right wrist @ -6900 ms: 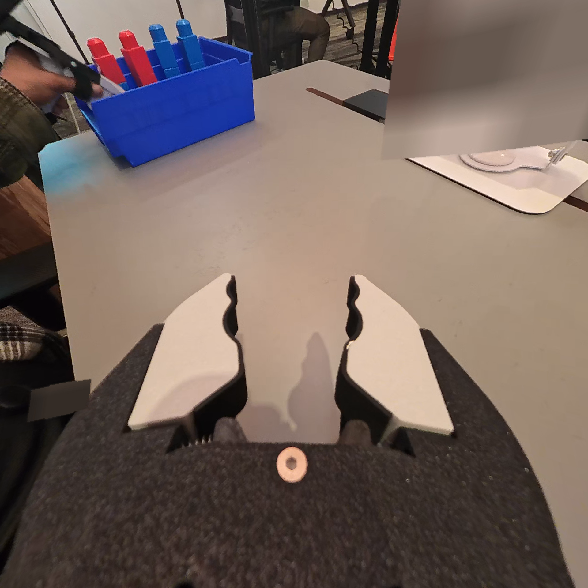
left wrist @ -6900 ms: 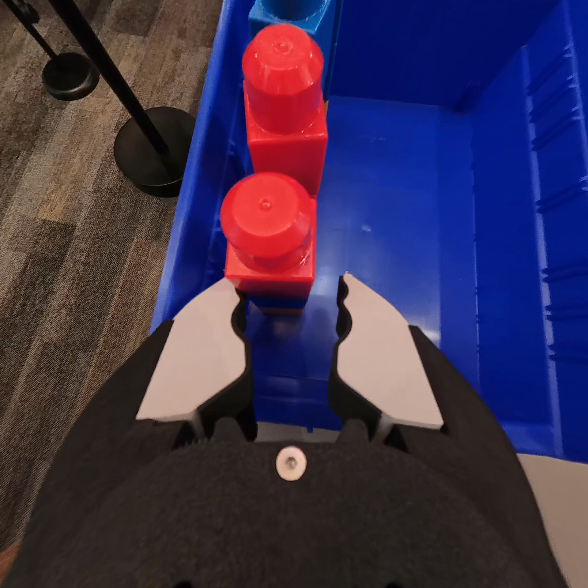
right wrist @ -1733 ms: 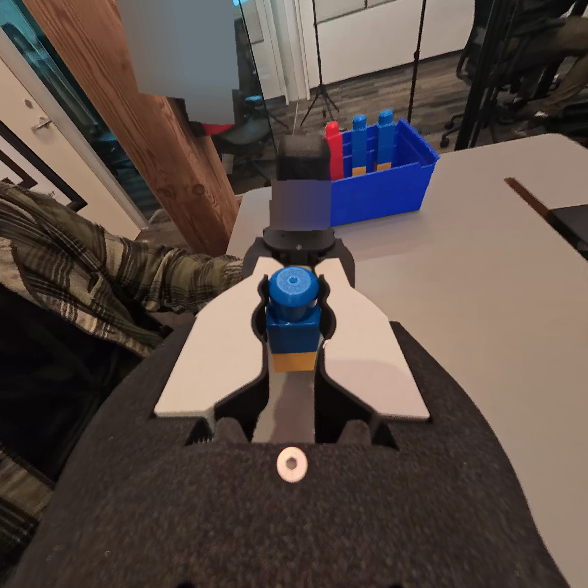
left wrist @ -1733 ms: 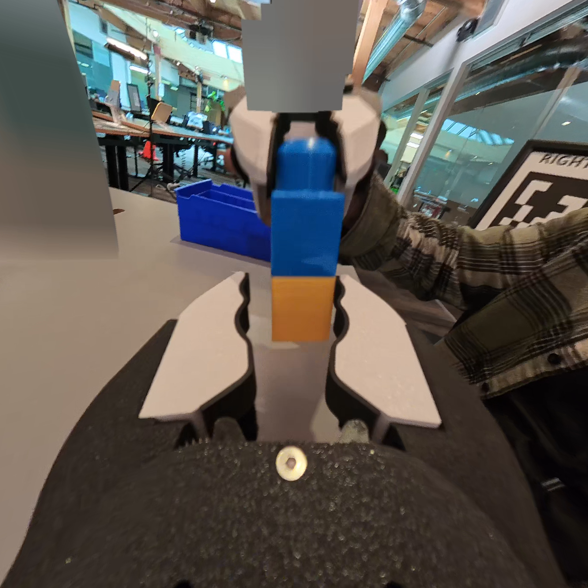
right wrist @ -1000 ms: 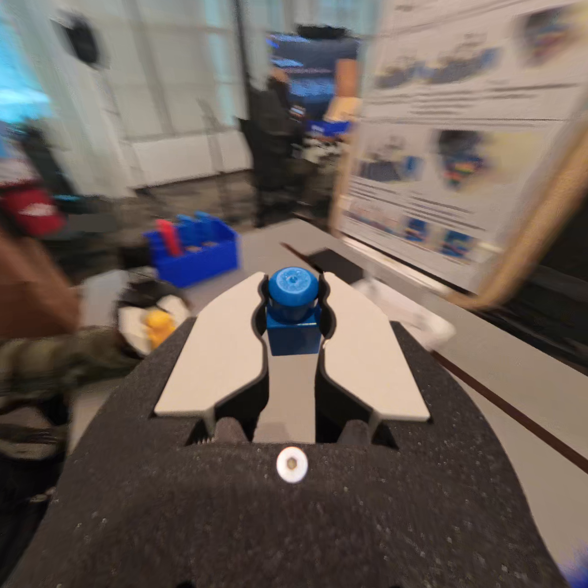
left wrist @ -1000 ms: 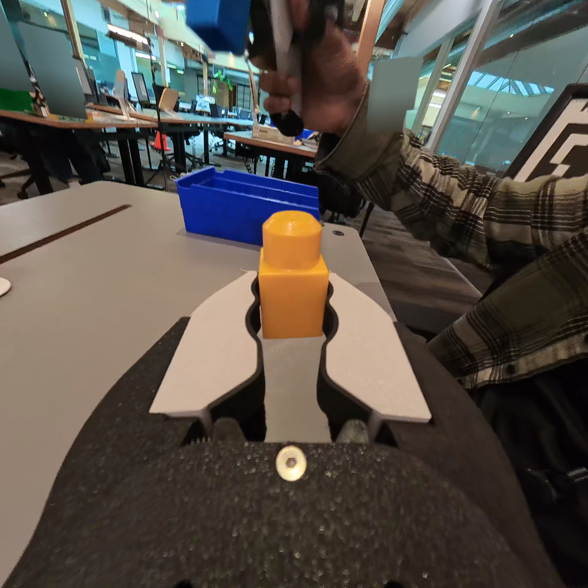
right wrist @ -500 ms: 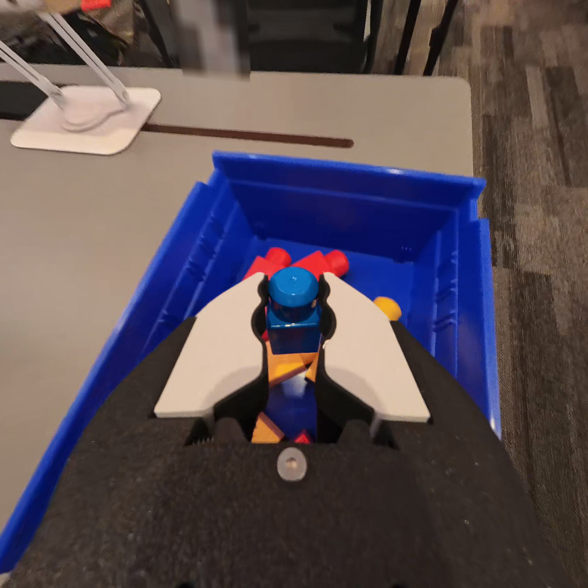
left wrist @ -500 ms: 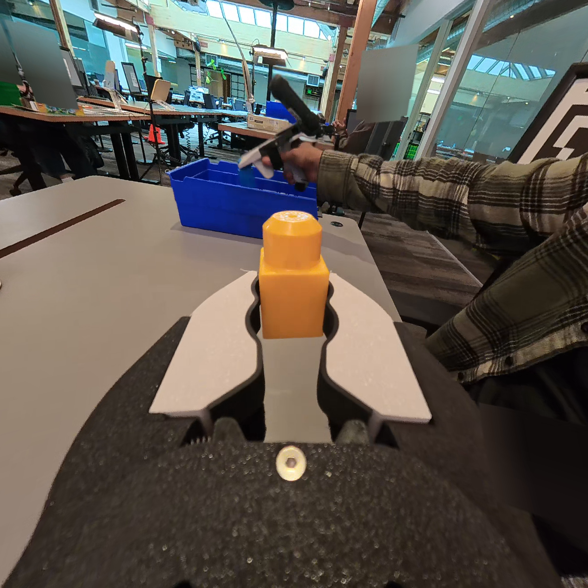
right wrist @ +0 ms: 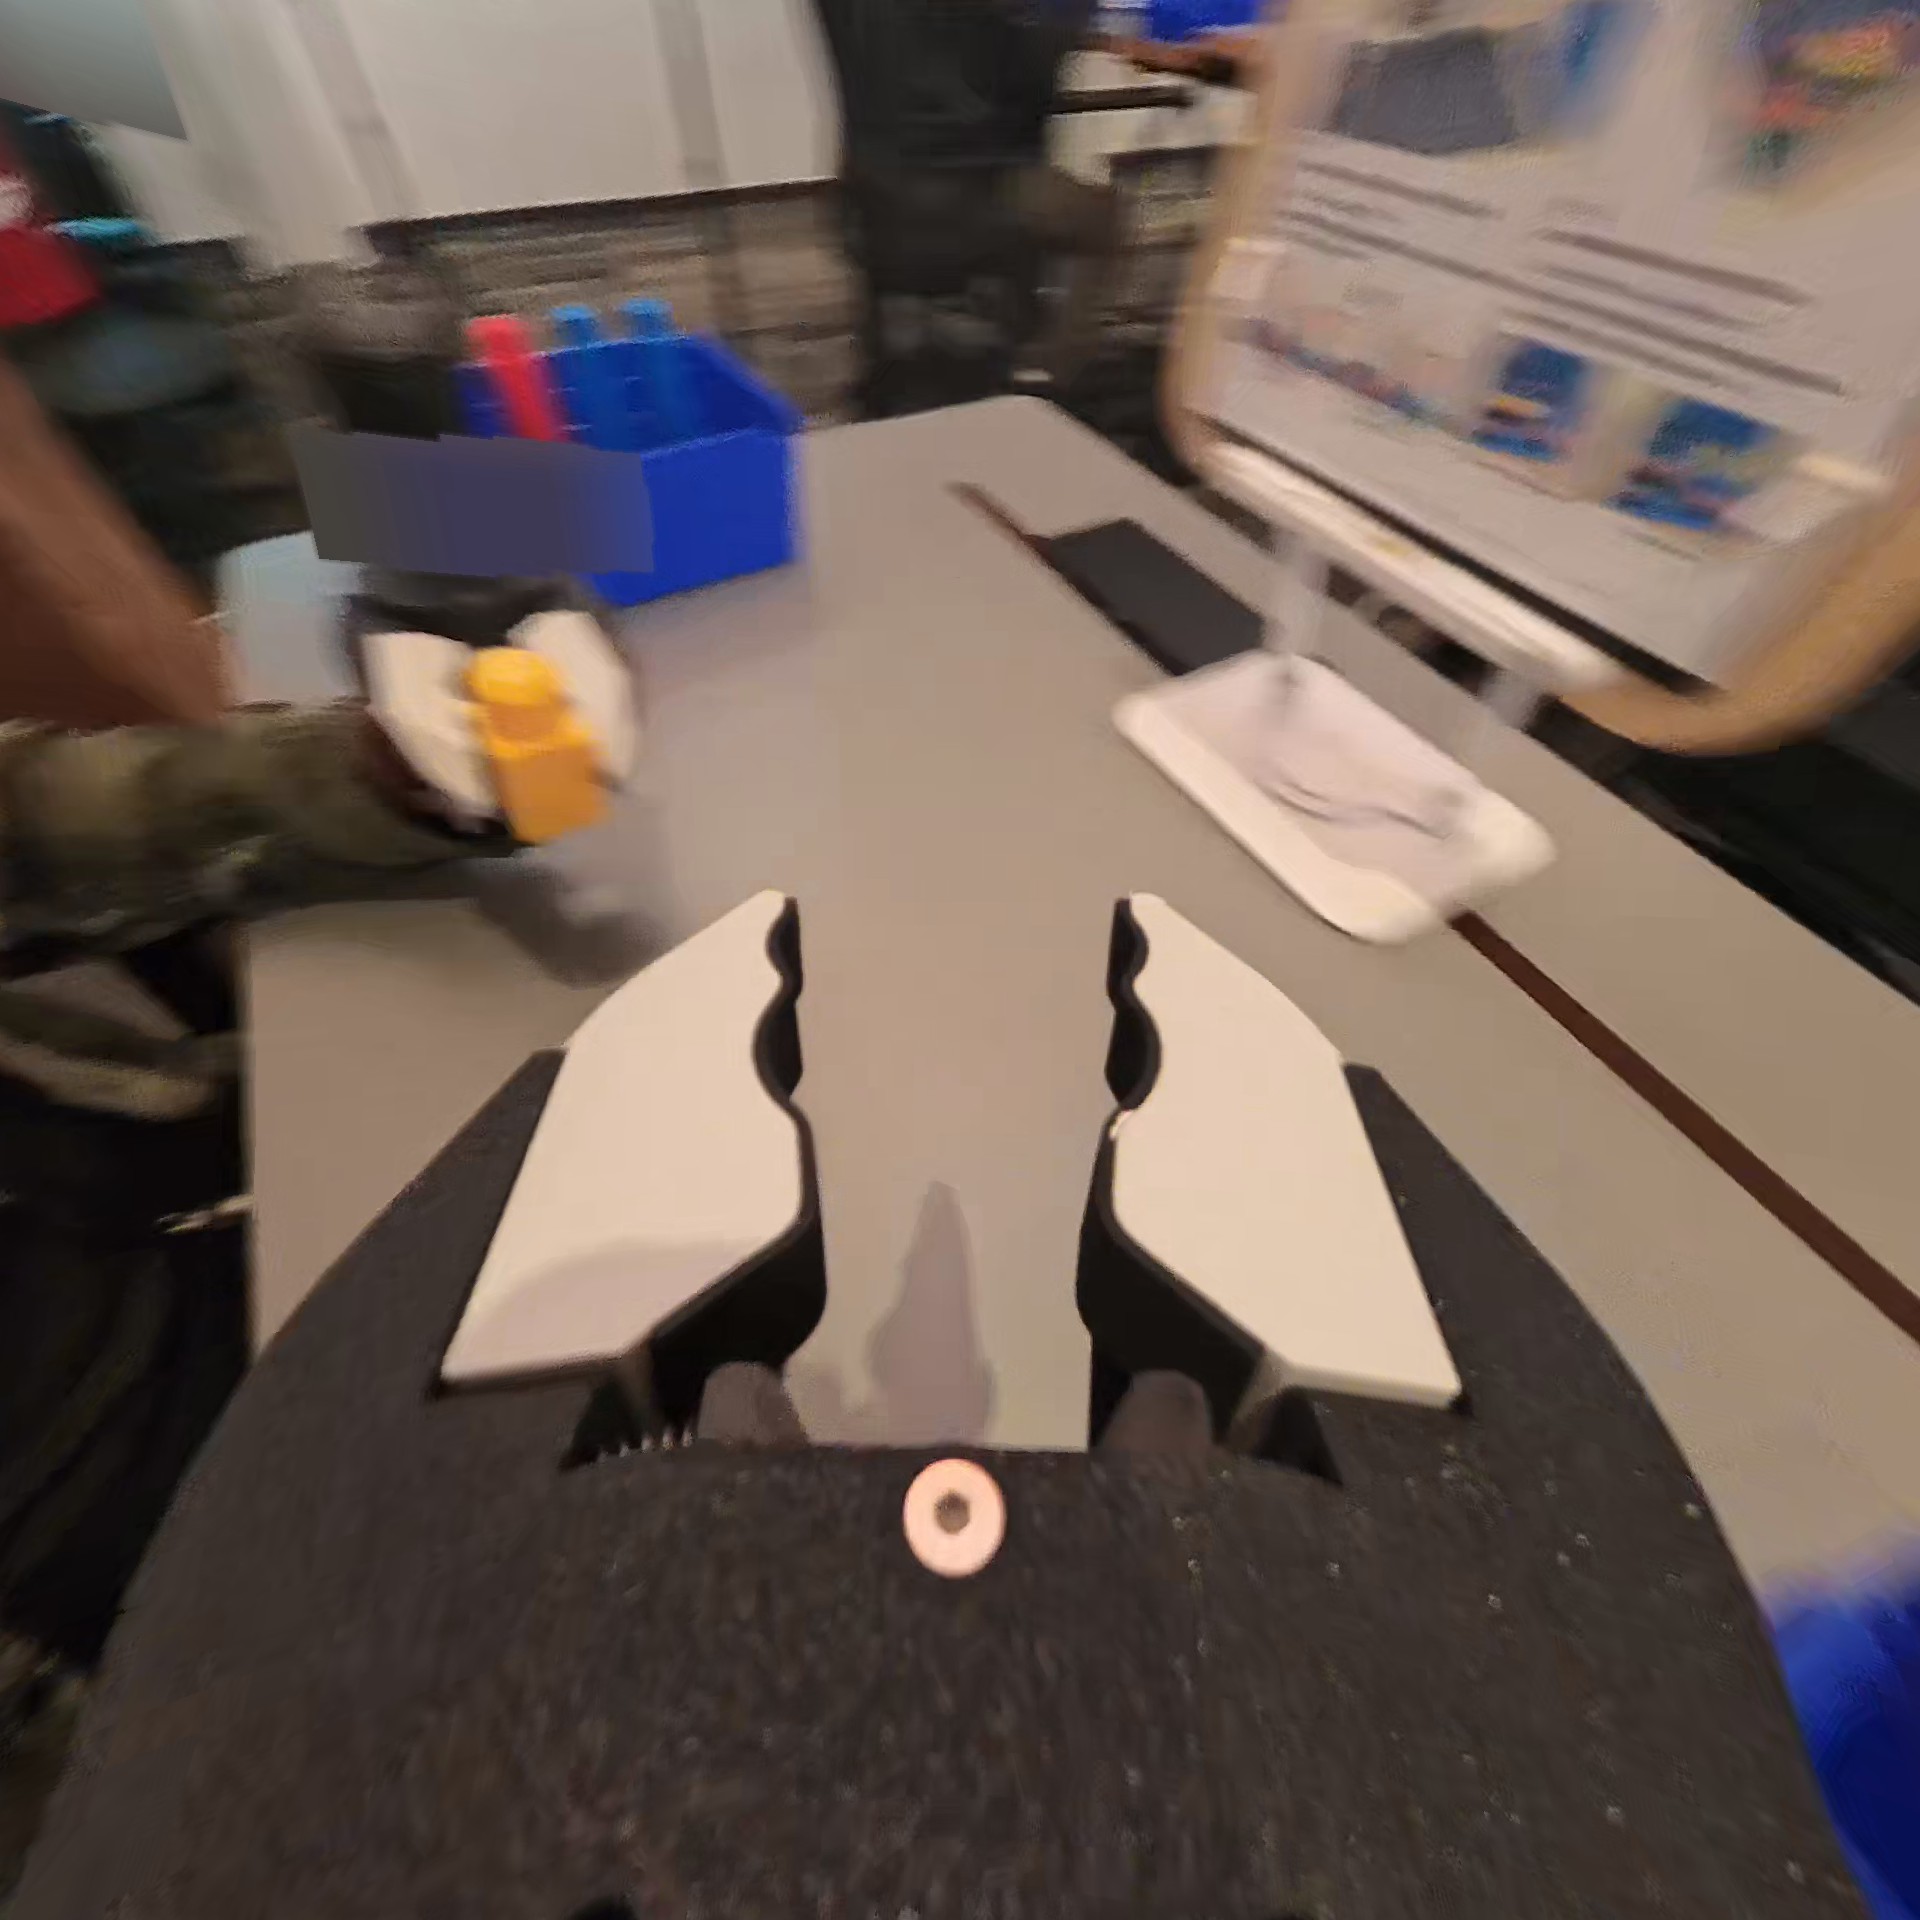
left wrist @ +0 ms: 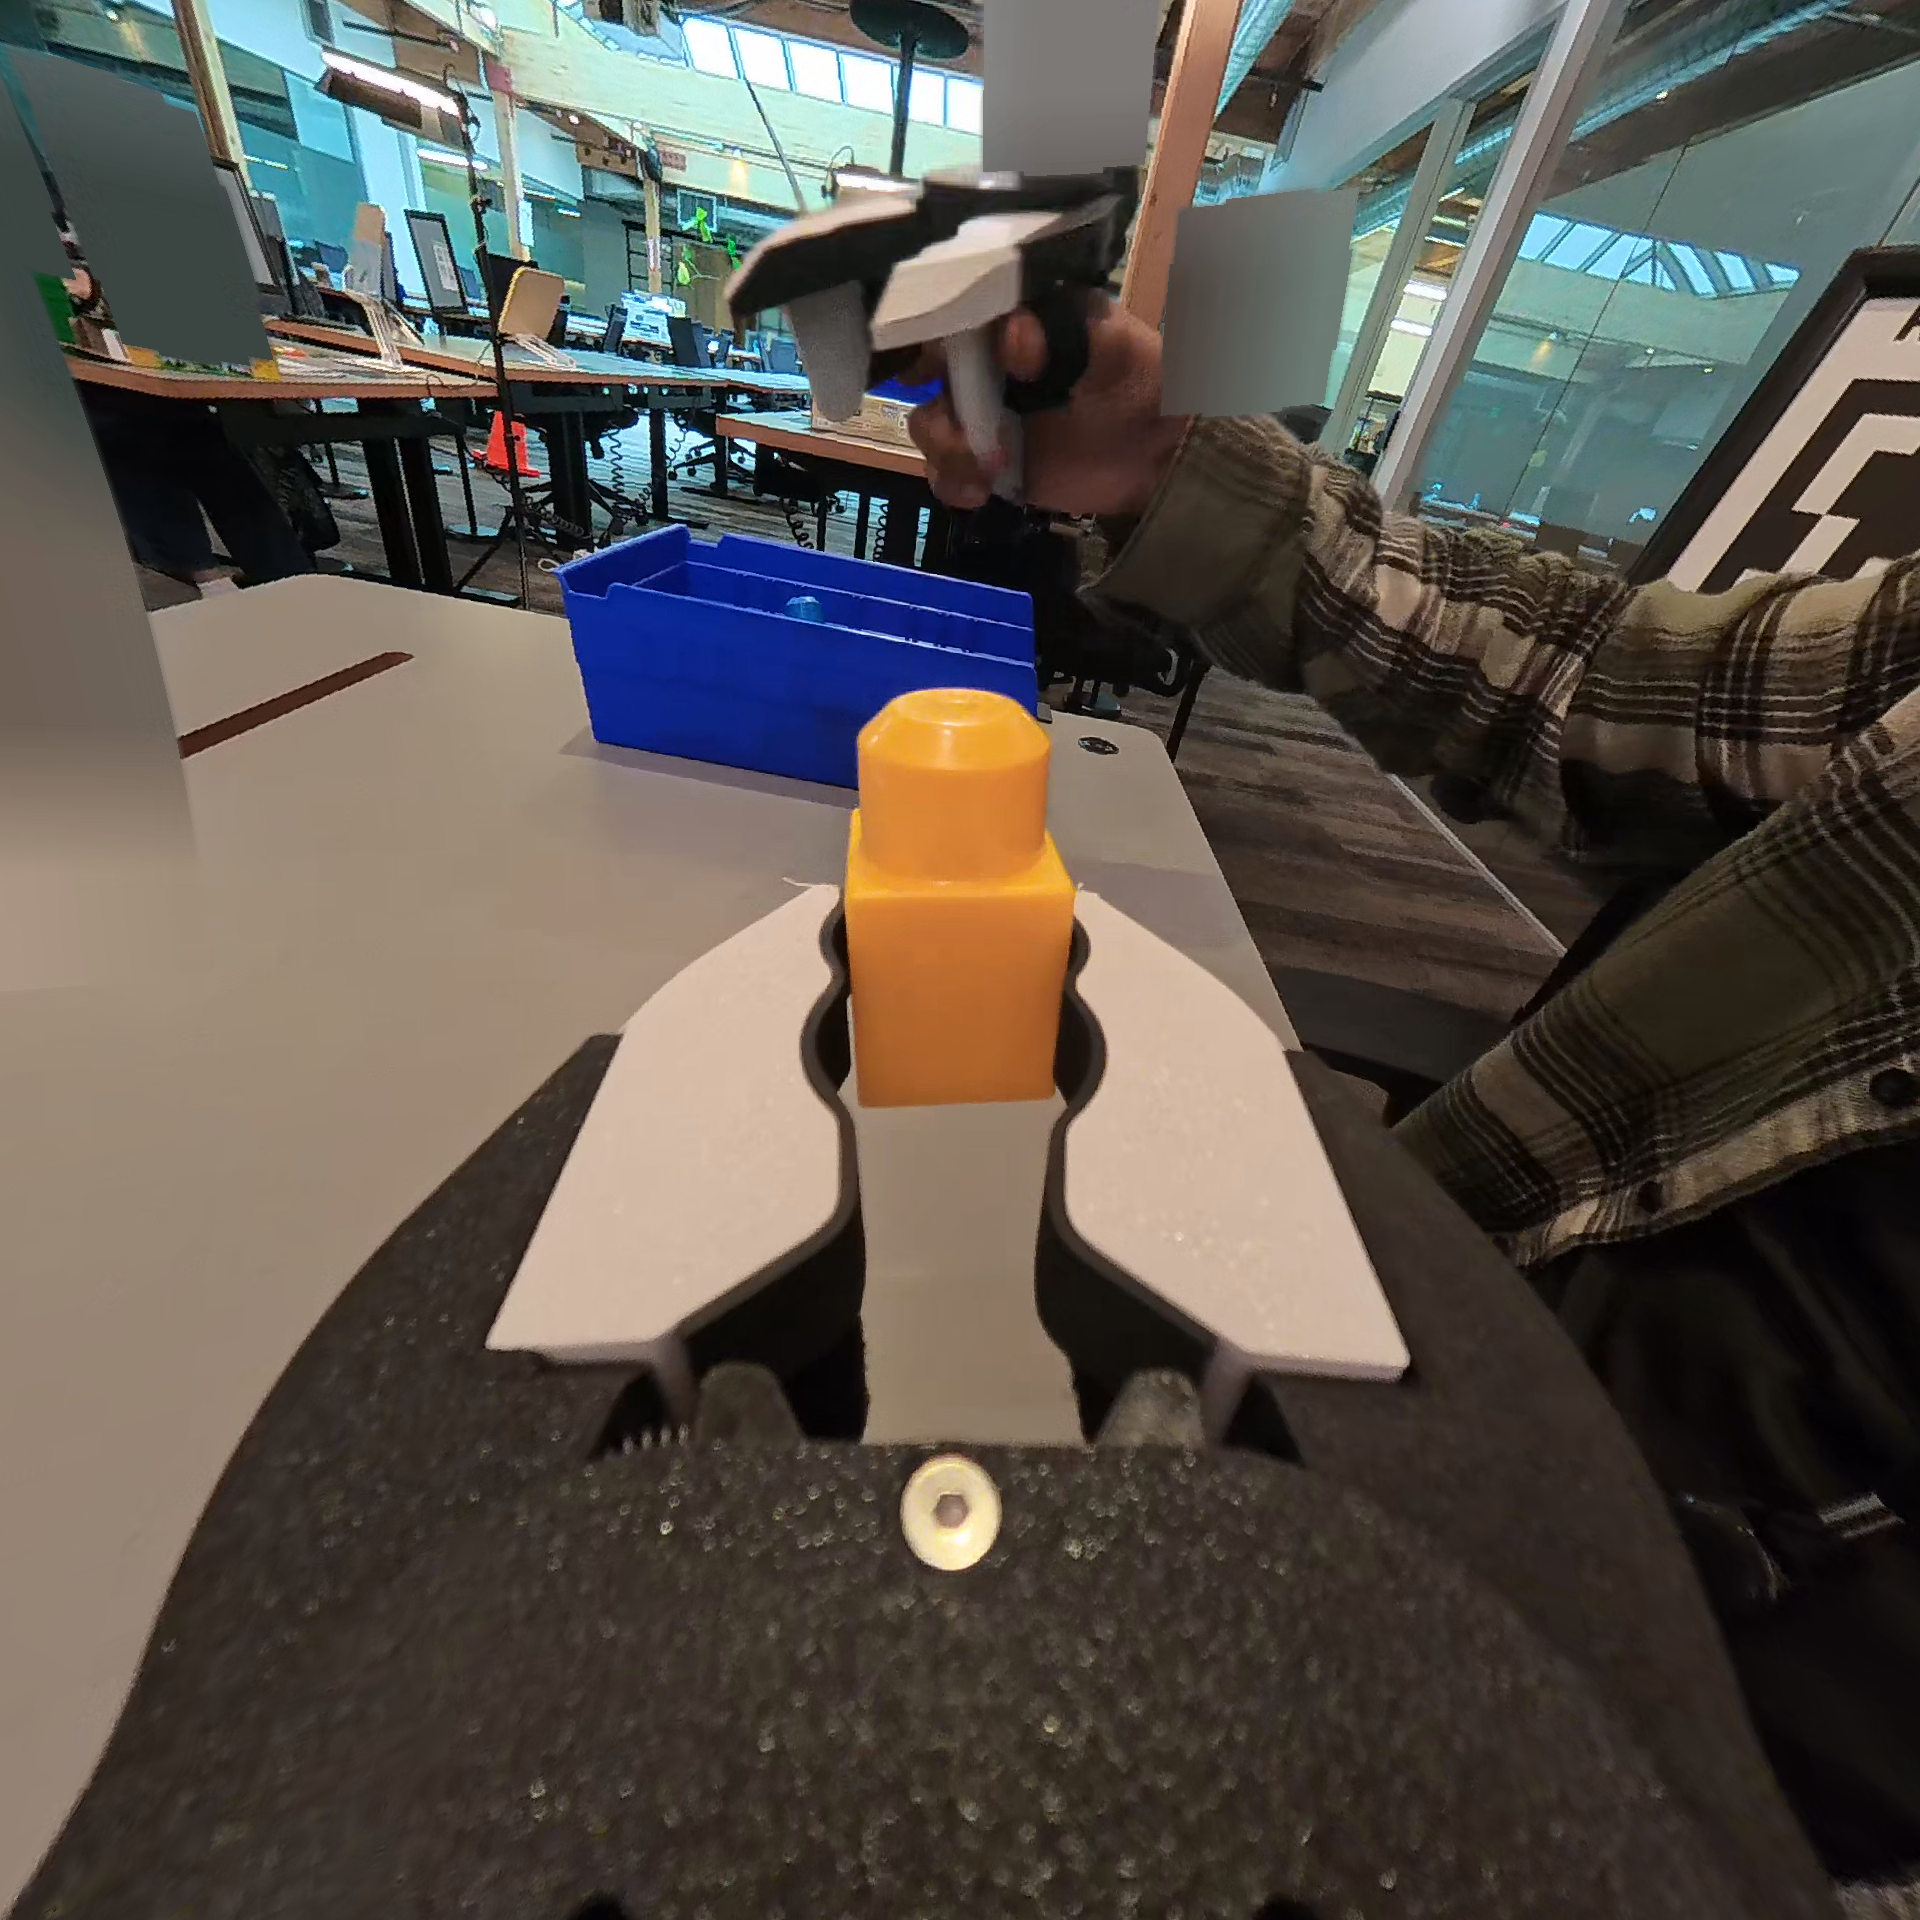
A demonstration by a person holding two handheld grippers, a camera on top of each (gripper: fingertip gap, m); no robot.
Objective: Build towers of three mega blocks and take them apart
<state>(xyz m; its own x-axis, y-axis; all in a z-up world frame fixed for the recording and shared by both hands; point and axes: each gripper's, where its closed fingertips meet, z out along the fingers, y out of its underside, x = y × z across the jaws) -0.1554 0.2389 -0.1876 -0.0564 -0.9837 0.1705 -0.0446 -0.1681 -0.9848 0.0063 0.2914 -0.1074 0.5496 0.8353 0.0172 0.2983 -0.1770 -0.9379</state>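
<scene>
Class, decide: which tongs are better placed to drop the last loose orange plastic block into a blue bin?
Left tongs: they already clamp the orange plastic block. The right tongs are open and empty.

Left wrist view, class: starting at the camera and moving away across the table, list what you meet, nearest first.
Left tool shut on the orange block → bare grey table → blue bin at the table's far edge, a blue block showing inside it → desks and chairs of the room beyond.
</scene>
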